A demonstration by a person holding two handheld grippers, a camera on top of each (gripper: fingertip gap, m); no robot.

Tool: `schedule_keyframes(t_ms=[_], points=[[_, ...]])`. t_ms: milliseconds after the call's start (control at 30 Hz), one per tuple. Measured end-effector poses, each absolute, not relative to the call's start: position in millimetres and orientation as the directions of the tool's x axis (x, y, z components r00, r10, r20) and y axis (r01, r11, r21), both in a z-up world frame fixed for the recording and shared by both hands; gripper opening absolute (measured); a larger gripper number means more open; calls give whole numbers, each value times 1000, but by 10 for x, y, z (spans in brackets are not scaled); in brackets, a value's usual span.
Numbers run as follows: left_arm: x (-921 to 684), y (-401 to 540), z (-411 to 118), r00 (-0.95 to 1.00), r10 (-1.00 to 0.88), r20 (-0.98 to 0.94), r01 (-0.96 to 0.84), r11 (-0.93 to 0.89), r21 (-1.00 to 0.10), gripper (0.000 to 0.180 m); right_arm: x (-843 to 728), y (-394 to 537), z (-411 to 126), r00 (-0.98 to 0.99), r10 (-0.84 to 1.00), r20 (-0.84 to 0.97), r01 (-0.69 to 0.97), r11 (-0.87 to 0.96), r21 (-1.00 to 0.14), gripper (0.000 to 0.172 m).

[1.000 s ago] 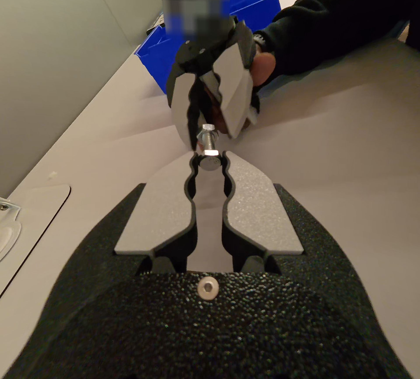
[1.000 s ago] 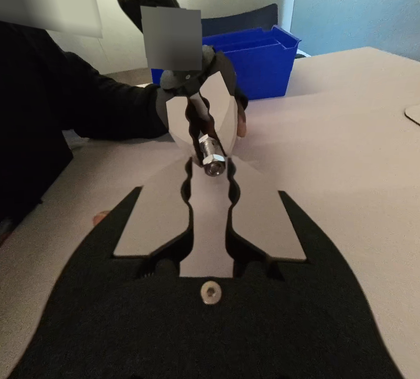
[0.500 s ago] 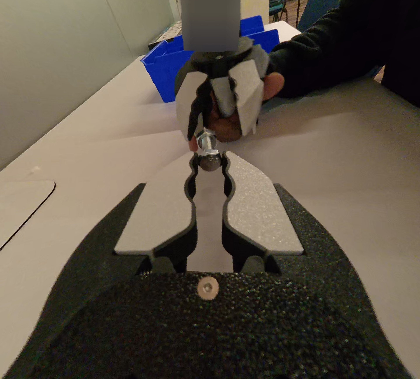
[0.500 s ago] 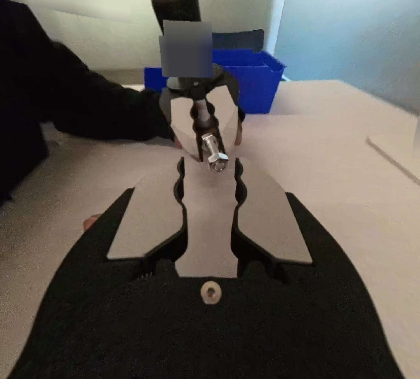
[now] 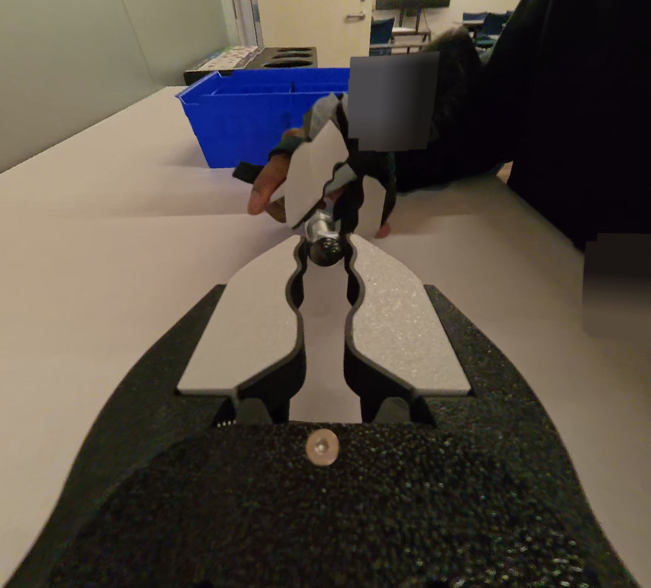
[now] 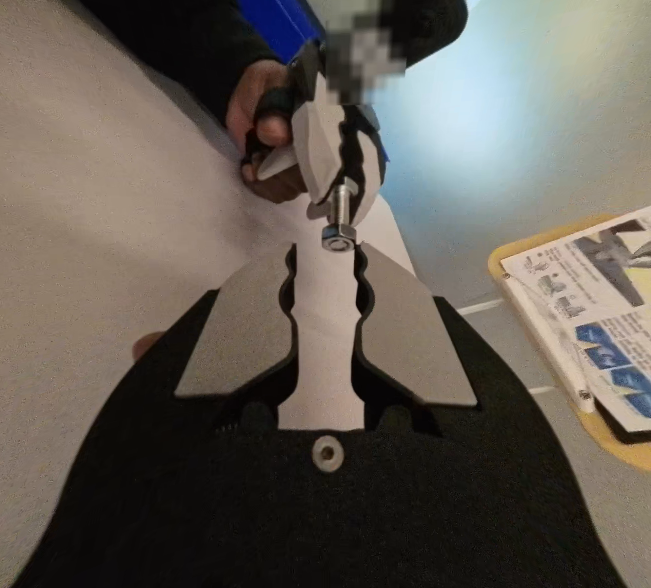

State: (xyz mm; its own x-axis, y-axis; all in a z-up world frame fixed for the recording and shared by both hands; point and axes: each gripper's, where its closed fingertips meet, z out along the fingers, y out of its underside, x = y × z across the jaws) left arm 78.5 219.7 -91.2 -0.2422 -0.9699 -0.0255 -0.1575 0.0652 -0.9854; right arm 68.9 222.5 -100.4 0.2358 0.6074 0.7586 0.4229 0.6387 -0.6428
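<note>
Above the pale table [image 5: 105, 236], my left gripper [image 5: 324, 244] has its 2 fingers squeezed tight on the dark round head of a shiny bolt [image 6: 339, 204], 1 pad on each side. The bolt sticks straight out from those fingers, up off the table. A silver nut [image 6: 340, 239] sits on its far end. My right gripper [image 6: 326, 250] faces the left one, tip to tip. Its fingers stand a fair bit apart, and the nut is between the tips. The nut is right up against 1 fingertip [image 6: 370, 253], but there is a clear gap to the other one, so the right gripper is not holding it. A hand [image 6: 260, 134] in a dark sleeve holds the left gripper. A blue bin [image 5: 253, 120] stands on the table behind the grippers. Off to my right is a printed sheet [image 6: 581, 306] on a yellow board.
</note>
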Motion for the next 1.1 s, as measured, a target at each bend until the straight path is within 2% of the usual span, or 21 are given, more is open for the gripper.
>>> schedule_keyframes(t_ms=[67,133,200,267,400,533,600,667,800,867,900,967,1000,1033,1100], points=[[773,2224,-878,-231,-973,-13,-136,46,-990,19,671,2249,-1021,270,738,618,377,510,-773,38],[752,2246,-828,-224,-974,-11,-98,34,-995,19,662,2260,-958,304,866,398,271,322,-907,41],[737,2263,-797,-220,-976,-10,-74,27,-997,19,669,2269,-873,305,933,191,159,148,-976,42],[738,2258,-797,-220,-975,-18,-72,34,-997,19,685,2287,-798,293,956,26,69,5,-998,41],[761,2239,-804,-219,-975,-38,-71,55,-996,19,681,2282,-711,183,936,-301,-62,-295,-953,39],[755,2229,-691,-215,-976,-46,16,43,-999,19,733,2293,-529,7,827,-562,-201,-549,-811,42],[745,2227,-639,-212,-976,-49,54,39,-998,19,759,2349,-510,-43,756,-653,-236,-643,-729,40],[752,2219,-620,-205,-977,-58,70,44,-997,19,743,2362,-564,-51,718,-694,-219,-686,-694,37],[776,2226,-656,-191,-979,-72,49,64,-997,19,679,2299,-609,-61,705,-707,-169,-705,-689,30],[777,2234,-664,-187,-980,-69,41,62,-997,19,688,2321,-603,-4,766,-643,-181,-633,-753,15],[782,2245,-674,-180,-982,-60,30,55,-998,19,695,2325,-604,43,816,-577,-173,-563,-808,15],[798,2255,-696,-182,-983,-26,5,25,-1000,19,716,2318,-597,160,926,-342,-127,-324,-937,15],[810,2258,-705,-184,-983,2,-7,0,-1000,19,731,2304,-587,235,961,-144,-82,-128,-988,14],[820,2250,-705,-194,-981,29,-12,-27,-1000,19,745,2275,-583,306,947,98,-7,106,-994,13],[823,2252,-694,-195,-979,54,-7,-54,-999,19,806,2241,-527,421,744,518,155,504,-850,13]])
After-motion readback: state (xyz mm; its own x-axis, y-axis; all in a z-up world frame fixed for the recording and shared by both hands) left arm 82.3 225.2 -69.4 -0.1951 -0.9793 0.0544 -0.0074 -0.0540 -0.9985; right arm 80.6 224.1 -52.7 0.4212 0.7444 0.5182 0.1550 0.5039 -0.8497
